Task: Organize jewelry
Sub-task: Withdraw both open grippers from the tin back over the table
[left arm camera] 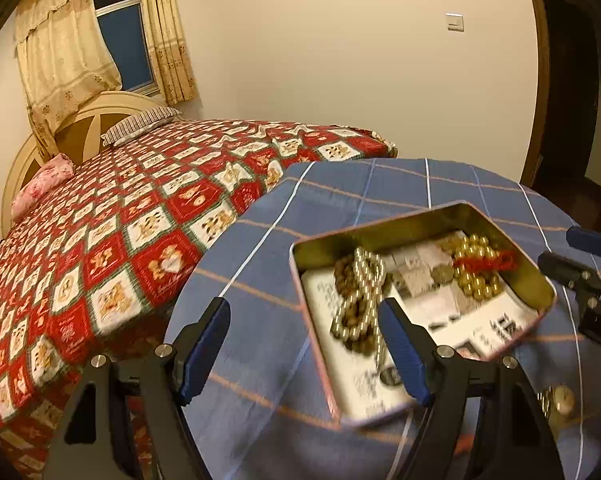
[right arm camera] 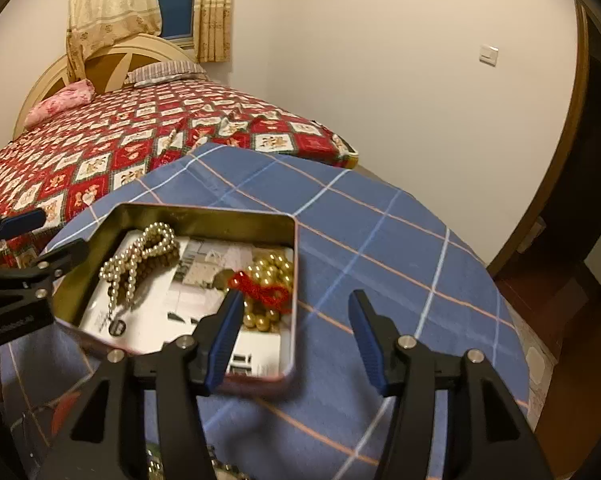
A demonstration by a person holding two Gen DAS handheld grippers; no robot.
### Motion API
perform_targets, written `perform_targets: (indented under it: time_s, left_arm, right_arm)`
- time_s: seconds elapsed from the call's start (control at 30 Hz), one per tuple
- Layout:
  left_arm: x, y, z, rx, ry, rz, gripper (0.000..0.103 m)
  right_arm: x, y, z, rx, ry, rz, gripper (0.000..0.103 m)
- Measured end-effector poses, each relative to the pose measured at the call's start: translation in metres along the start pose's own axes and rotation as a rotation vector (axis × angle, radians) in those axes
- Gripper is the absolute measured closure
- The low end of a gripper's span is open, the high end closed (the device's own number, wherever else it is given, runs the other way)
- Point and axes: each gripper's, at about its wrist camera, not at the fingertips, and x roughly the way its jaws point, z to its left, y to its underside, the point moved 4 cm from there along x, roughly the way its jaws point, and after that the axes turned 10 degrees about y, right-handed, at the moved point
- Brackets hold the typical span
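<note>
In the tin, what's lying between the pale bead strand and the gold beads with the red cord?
Only the printed paper lining of the tin: no jewelry between the pale bead strand and the gold beads. The right wrist view shows it best.

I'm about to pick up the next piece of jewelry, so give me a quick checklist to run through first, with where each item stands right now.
1. Left gripper empty, jaws apart: ok.
2. Right gripper empty, jaws apart: ok.
3. Tin open and lying flat on the blue checked cloth: ok.
4. Pearl strand and gold beads with red cord inside the tin: ok.
5. Watch outside the tin, near its corner: not ok.
6. Other loose pieces at the near edge: cannot tell.
</note>
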Motion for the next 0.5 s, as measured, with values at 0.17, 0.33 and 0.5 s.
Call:
perform_targets:
  time_s: [0.17, 0.33, 0.5]
  left_arm:
    - [-0.027, 0.028, 0.002, 0.022, -0.034, 0.015, 0.027]
    - [-0.049, 0.063, -0.001, 0.021, -0.029, 0.063, 0.027]
    - [-0.061, 0.091, -0.007, 0.027, -0.026, 0.123, 0.026]
  right_arm:
    - [-0.017, 0.019, -0.001, 0.006, -0.001, 0.005, 0.045]
    - [-0.038, 0.049, 0.005, 0.004, 0.002, 0.01, 0.04]
    - [-0.057, 0.07, 0.012, 0.003, -0.004, 0.004, 0.039]
